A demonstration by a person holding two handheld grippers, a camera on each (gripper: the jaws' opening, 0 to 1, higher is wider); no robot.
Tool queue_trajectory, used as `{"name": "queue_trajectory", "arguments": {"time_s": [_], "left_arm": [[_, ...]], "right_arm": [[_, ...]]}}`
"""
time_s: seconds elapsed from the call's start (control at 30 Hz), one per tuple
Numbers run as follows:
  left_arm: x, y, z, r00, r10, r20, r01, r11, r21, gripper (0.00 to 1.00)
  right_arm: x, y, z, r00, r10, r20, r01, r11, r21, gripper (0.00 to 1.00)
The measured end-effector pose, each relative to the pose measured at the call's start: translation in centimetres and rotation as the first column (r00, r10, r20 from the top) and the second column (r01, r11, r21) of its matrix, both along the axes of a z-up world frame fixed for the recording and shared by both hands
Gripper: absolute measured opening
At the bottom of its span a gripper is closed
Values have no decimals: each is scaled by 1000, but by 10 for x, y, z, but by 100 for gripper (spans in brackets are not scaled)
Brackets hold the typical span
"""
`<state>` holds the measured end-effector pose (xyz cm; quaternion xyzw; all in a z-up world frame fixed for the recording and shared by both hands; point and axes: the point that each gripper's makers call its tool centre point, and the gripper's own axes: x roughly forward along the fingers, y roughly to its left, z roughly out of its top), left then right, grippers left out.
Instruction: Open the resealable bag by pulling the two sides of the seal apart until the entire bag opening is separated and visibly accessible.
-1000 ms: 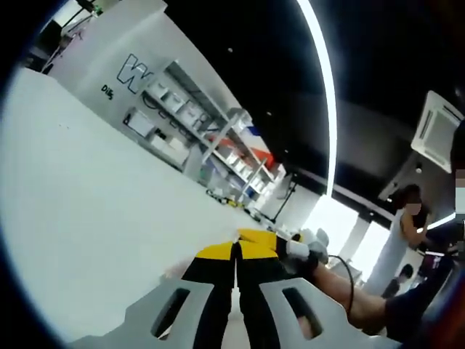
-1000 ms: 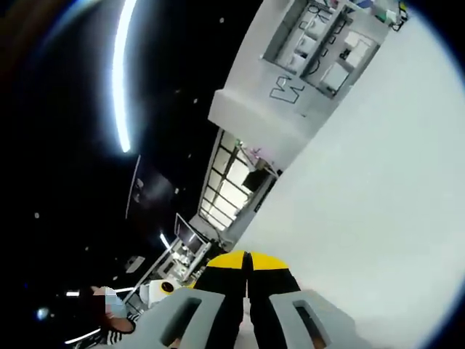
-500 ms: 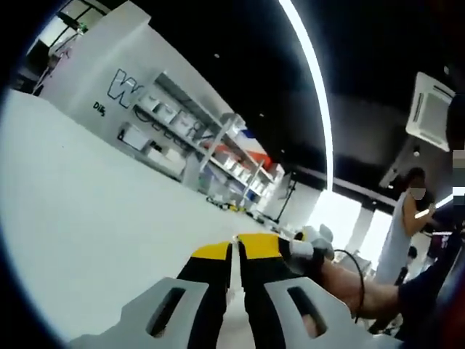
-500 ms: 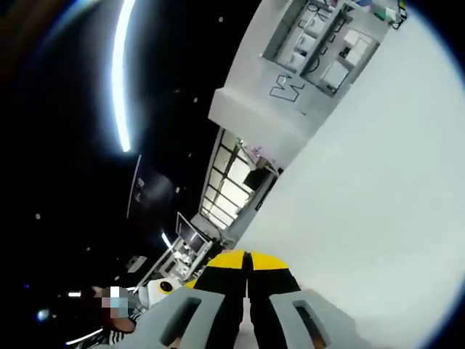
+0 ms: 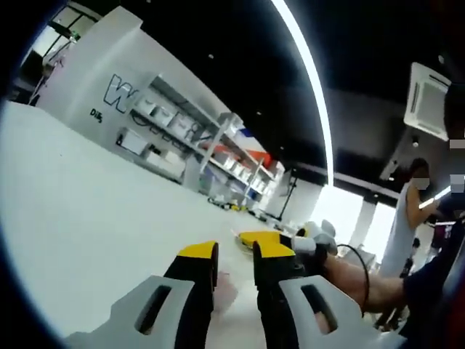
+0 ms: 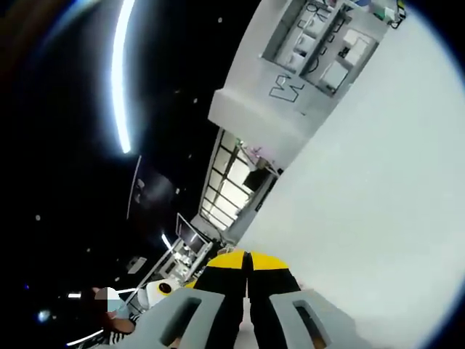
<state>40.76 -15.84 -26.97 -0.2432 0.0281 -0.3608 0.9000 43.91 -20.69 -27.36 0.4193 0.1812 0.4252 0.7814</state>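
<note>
Between the parted left gripper [image 5: 234, 256] fingers, a pale bag edge [image 5: 225, 287] shows.

Resealable bag [image 5: 227, 289]: faint pinkish translucent patch, low on white table [image 5: 87, 218]; shape unclear.

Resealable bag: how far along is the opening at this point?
Done: nothing can be confirmed from these views. In hand: the right gripper is shut, though on what is unclear. The left gripper stands open over the white table. Left: pulling the seal apart along its whole length.
</note>
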Motion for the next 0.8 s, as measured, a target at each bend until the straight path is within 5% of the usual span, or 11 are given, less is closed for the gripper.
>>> {"name": "queue_trajectory", "arguments": {"time_s": [0.33, 0.8], "left_arm": [[-3, -2, 0, 999, -13, 30, 12, 999, 33, 24], [-4, -3, -3, 993, 1, 120, -17, 990, 137, 42]], "right_arm": [[-3, 2, -2, 1000, 5, -16, -4, 1000, 12, 0], [-4, 0, -3, 1000, 0, -16, 0, 1000, 13, 0]]}}
